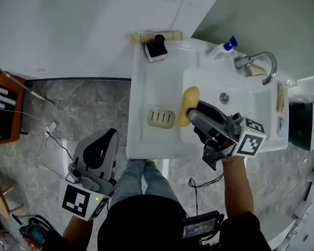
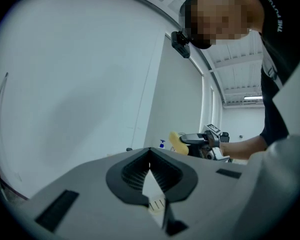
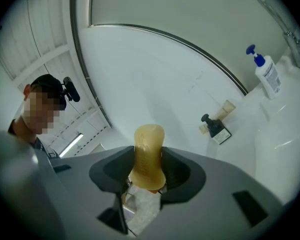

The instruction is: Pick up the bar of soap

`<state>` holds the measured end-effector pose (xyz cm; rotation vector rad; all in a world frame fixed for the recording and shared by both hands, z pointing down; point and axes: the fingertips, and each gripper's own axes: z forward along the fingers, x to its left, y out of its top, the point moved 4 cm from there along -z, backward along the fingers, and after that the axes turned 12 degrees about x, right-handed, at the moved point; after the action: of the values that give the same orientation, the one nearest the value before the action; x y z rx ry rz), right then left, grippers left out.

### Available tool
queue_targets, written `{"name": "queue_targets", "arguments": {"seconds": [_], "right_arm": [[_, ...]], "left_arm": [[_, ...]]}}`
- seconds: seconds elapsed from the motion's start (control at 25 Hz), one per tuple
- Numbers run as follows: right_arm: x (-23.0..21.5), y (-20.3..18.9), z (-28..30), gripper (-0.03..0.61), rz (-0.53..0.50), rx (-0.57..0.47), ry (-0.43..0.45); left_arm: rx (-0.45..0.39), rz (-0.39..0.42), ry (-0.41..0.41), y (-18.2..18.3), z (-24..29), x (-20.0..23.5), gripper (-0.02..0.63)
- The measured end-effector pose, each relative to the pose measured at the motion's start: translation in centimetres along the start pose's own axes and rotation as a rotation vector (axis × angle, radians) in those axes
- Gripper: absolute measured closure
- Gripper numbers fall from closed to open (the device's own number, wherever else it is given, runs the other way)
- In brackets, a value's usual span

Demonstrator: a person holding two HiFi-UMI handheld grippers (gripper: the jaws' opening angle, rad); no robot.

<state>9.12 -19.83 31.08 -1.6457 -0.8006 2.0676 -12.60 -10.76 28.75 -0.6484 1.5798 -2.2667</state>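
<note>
A yellow bar of soap point(image 1: 189, 103) is clamped between the jaws of my right gripper point(image 1: 191, 114), above the left edge of the white sink basin point(image 1: 251, 106). In the right gripper view the soap point(image 3: 148, 154) stands upright between the jaws of that gripper point(image 3: 147, 173), its top sticking out past them. An empty beige ribbed soap dish point(image 1: 161, 117) lies on the counter just left of the soap. My left gripper point(image 1: 105, 141) hangs over the floor, left of the counter, with its jaws together and nothing in them. The left gripper view shows this gripper point(image 2: 151, 178) and, far off, the held soap point(image 2: 175, 142).
A chrome faucet point(image 1: 262, 63) and a blue-capped pump bottle point(image 1: 223, 48) stand at the back of the sink. A black item on a white base point(image 1: 156, 48) sits at the counter's far left corner. An orange rack point(image 1: 3, 109) and cables lie on the marble floor.
</note>
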Motion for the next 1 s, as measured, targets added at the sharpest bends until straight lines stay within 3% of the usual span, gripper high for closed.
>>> {"name": "queue_targets", "arguments": {"seconds": [0.28, 1.0], "right_arm": [[2.5, 1.8, -2.3, 0.396, -0.006, -0.104, 0.012], [8.1, 7.4, -9.2, 0.396, 0.008, -0.42, 0.009]], "left_arm": [[0.024, 0.031, 0.006, 1.4, -0.5, -0.6, 0.604], [-0.057, 0.102, -0.03, 5.3, -0.2, -2.1, 0.604]]}}
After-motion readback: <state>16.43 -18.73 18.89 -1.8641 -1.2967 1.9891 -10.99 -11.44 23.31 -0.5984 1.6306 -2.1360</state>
